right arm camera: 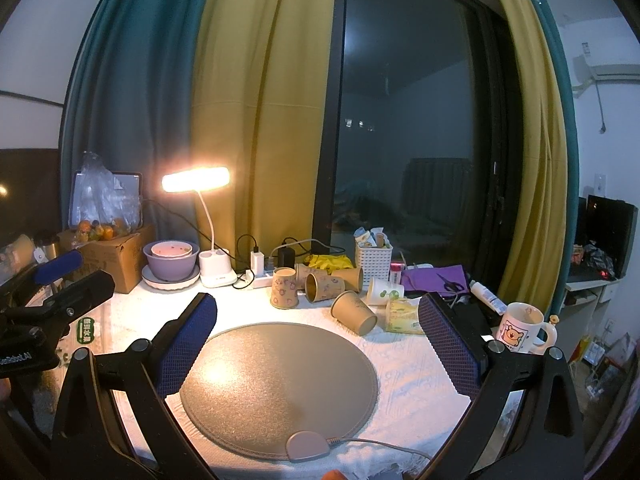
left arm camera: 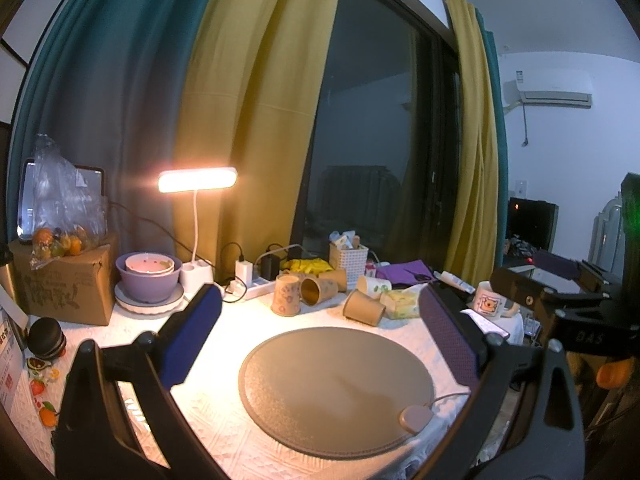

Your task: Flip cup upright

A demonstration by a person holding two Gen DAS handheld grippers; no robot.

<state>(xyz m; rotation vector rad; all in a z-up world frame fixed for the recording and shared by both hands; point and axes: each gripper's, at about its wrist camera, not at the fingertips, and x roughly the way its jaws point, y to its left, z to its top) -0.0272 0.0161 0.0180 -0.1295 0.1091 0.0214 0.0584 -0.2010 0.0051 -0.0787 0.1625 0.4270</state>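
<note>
Several brown paper cups sit at the far side of the table. One stands upside down point(left arm camera: 285, 295) point(right arm camera: 284, 289). Others lie on their sides: one with its mouth toward me point(left arm camera: 319, 289) point(right arm camera: 323, 286), one nearer the mat point(left arm camera: 364, 308) point(right arm camera: 354, 313), and a white one with green print point(left arm camera: 374, 286) point(right arm camera: 385, 291). My left gripper point(left arm camera: 320, 312) is open and empty above the round grey mat point(left arm camera: 336, 388). My right gripper point(right arm camera: 318, 316) is open and empty above the same mat point(right arm camera: 280, 388). Both are short of the cups.
A lit desk lamp point(right arm camera: 196, 179), stacked purple bowls point(right arm camera: 171, 258), a cardboard box point(left arm camera: 68, 284), a power strip point(right arm camera: 260, 276), a white basket point(right arm camera: 373, 254), a yellow tissue pack point(right arm camera: 404, 312) and a bear mug point(right arm camera: 522, 326) stand around. The left gripper shows at the left of the right wrist view point(right arm camera: 60, 292).
</note>
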